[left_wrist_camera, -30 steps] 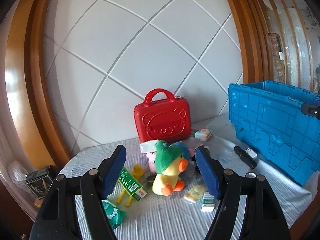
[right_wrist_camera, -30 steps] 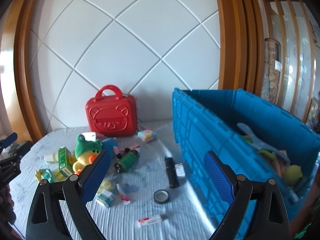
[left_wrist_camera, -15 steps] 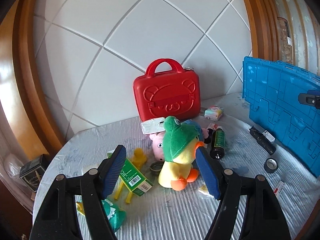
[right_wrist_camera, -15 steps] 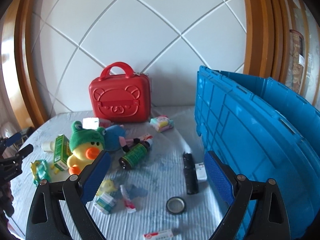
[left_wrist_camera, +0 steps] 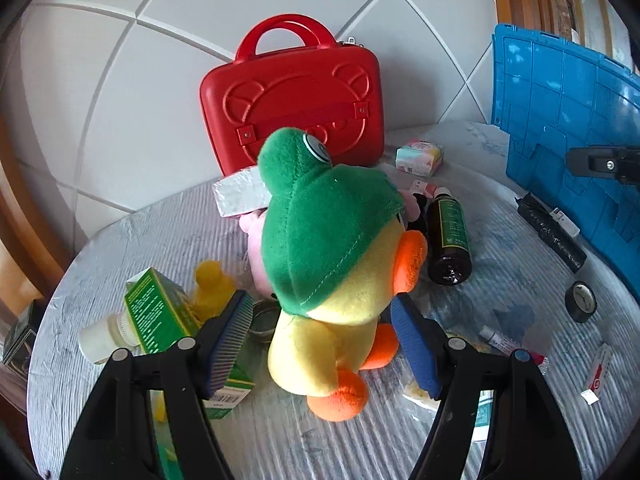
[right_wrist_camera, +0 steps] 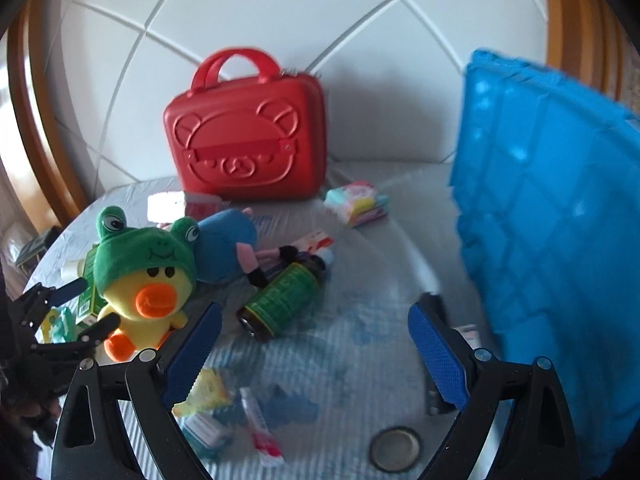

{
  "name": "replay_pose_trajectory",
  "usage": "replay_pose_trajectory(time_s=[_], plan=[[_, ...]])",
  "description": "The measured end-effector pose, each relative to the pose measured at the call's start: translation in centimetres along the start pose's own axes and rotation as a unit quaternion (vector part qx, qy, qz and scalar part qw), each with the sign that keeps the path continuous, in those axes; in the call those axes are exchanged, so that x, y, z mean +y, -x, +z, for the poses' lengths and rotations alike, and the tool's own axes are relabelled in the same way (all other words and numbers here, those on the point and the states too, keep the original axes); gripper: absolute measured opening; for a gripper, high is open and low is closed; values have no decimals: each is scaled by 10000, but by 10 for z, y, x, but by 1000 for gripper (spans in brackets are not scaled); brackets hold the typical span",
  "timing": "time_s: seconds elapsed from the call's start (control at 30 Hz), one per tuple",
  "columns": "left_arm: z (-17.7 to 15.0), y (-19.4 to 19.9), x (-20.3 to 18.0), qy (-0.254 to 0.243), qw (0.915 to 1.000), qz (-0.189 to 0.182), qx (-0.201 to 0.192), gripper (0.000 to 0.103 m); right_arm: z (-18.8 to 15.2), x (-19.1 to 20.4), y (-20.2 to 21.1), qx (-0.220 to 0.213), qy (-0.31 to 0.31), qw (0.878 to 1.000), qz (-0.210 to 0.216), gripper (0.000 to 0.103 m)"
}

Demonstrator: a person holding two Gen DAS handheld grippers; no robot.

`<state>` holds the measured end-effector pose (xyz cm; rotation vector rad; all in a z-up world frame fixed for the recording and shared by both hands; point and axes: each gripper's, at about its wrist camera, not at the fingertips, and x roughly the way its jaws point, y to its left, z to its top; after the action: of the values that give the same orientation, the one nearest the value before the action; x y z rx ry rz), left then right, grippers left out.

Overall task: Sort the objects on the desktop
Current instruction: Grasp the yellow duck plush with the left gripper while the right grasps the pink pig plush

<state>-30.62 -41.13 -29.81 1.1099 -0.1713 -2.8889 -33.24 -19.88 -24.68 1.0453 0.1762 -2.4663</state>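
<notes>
A plush duck (left_wrist_camera: 332,280) in a green frog hat sits upright on the white table cloth (left_wrist_camera: 508,280). My left gripper (left_wrist_camera: 320,312) is open and straddles the duck's body, one blue pad on each side, with a gap on the left side. In the right wrist view the same duck (right_wrist_camera: 148,280) sits at the left with my left gripper (right_wrist_camera: 86,308) around it. My right gripper (right_wrist_camera: 314,316) is open and holds nothing, low over the cloth just short of a dark green-labelled bottle (right_wrist_camera: 284,300) that lies on its side.
A red bear-face case (left_wrist_camera: 292,108) stands at the back wall and a blue crate (right_wrist_camera: 552,220) fills the right. A green box (left_wrist_camera: 156,312), pink plush (left_wrist_camera: 256,240), pastel pack (left_wrist_camera: 420,156), black torch (left_wrist_camera: 550,232), tape roll (right_wrist_camera: 394,448) and tube (right_wrist_camera: 260,424) are scattered around.
Both grippers have come down and forward toward the table. The duck, earlier ahead of the left jaws, now stands between them. Neither gripper's opening has changed.
</notes>
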Motion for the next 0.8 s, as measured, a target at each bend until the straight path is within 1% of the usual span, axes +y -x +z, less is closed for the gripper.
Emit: replay_pose_trajectory(time_s=[0.07,0.2,0.27,0.33,0.4,0.43,0.5,0.57,0.7,0.77,0.8], plan=[[2,-13,0,-33,10000,-13,58,71,4,7,-27,205,-139,9996,110,95],[1,-27,1,-58,9996,-291,-32,72,9,12,-72,585,-354,9975,184,95],[-2,-32,-1,-142,9993,-341,-46,75,8,13,-89,743,-416,9962,173,95],[-7,-43,-3,-181,9994,-293,103,75,7,13,-106,927,-506,9942,207,95],[-14,-54,-2,-123,9994,-210,266,75,8,14,-115,1016,-537,9932,196,93],[-16,-56,0,-32,9992,-249,296,75,10,15,-119,1011,-533,9932,210,92],[-16,-56,5,190,9989,-350,231,75,17,18,-122,995,-546,9930,338,92],[-16,-57,6,220,9989,-358,197,75,26,26,-123,927,-480,9936,420,92],[-18,-51,4,94,9990,-434,94,64,39,55,-128,714,256,9964,365,92],[-21,-46,9,164,9986,-496,91,61,44,66,-128,635,608,9955,346,92],[-22,-43,12,225,9985,-496,82,60,46,68,-129,632,640,9953,371,92]])
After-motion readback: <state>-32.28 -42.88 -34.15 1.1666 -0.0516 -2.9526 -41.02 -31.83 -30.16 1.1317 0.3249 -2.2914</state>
